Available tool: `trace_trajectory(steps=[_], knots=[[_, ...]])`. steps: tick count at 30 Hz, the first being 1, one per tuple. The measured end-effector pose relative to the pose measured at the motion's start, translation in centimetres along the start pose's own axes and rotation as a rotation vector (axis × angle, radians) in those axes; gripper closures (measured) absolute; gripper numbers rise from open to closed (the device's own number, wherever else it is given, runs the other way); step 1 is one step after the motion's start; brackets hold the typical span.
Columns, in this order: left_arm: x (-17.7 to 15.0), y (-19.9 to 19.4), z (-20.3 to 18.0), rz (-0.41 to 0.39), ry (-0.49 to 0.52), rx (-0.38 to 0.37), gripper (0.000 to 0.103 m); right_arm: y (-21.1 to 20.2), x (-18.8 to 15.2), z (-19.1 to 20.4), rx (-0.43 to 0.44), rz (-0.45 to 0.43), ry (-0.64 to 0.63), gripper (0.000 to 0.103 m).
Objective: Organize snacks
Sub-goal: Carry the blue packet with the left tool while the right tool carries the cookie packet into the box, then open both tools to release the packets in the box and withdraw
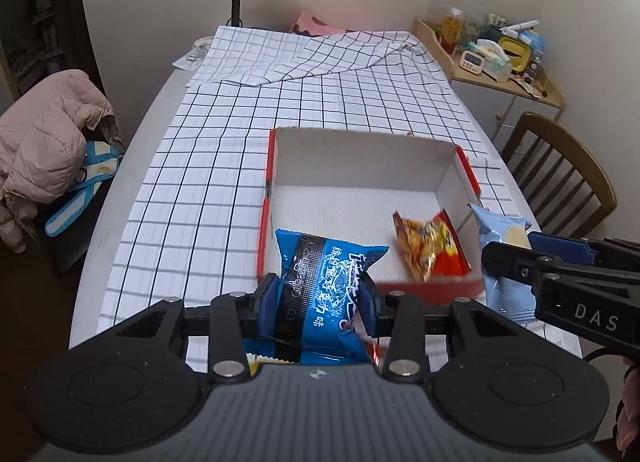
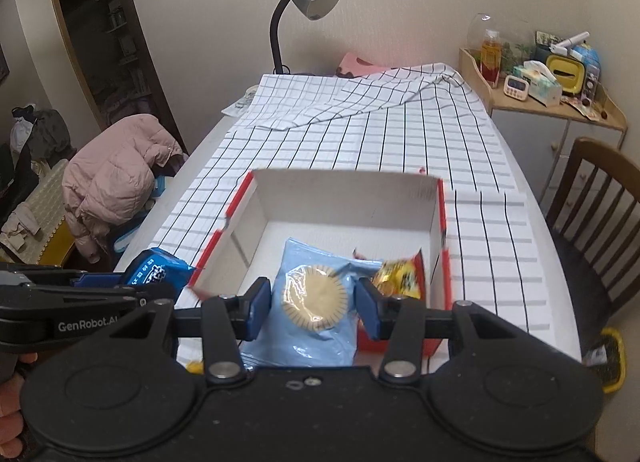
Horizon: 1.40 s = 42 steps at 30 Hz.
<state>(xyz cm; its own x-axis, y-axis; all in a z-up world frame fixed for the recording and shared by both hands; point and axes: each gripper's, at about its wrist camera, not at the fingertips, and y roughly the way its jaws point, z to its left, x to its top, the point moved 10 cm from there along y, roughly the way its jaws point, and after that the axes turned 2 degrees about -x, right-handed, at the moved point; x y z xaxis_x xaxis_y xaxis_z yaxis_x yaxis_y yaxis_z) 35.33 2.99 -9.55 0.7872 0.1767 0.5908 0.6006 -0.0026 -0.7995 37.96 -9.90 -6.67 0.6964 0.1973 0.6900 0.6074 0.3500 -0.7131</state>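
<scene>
- My left tongs (image 1: pixel 320 298) clamp a dark blue packet (image 1: pixel 324 282), which hangs over the near left corner of the box (image 1: pixel 360 158). White Chinese characters run down the packet, and I can make out "03" on its black stripe.
- My right tongs (image 2: pixel 308 306) pinch a pale blue packet (image 2: pixel 316 294) with a round biscuit pictured on it, held over the near edge of the box.
- "DAS" is printed on the side of the right tongs, as seen from the left camera; "GenRobot.AI" on the left tongs, as seen from the right camera.
- An orange-red packet (image 1: pixel 430 244) lies inside the box, in its near right corner; its print is too blurred to read.
- The box, white inside with red outer walls, sits on the checked cloth (image 1: pixel 248 118).
</scene>
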Motion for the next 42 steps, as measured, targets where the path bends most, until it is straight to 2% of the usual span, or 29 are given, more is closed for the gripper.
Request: trace_trajectory(steps=[8,13,17,28,35,42], knots=[[3.3,4.9,-0.7,0.043,-0.033,0.038,0.062,5.2,2.4,-3.3,-0.005,0.032,-0.004,0.057],[4.4,7.9,-0.5,0.078,-0.048,0.072,0.062,8.4,3.1,-4.6,-0.003,0.062,-0.02,0.057],[4.8,10.3,-0.3,0.114,-0.061,0.07,0.062,11.3,3.0,-5.1,0.015,0.116,-0.052,0.057],[4.2,15.8,0.6,0.199,-0.067,0.124,0.062,16.6,2.2,-4.9,0.025,0.205,-0.136,0.057],[3.2,18.0,0.6,0.267,-0.052,0.144,0.062,18.3,1.6,-4.1,0.04,0.247,-0.204,0.057],[2.6,19.0,0.3,0.308,-0.047,0.145,0.062,19.2,1.1,-4.3,0.046,0.288,-0.192,0.057]])
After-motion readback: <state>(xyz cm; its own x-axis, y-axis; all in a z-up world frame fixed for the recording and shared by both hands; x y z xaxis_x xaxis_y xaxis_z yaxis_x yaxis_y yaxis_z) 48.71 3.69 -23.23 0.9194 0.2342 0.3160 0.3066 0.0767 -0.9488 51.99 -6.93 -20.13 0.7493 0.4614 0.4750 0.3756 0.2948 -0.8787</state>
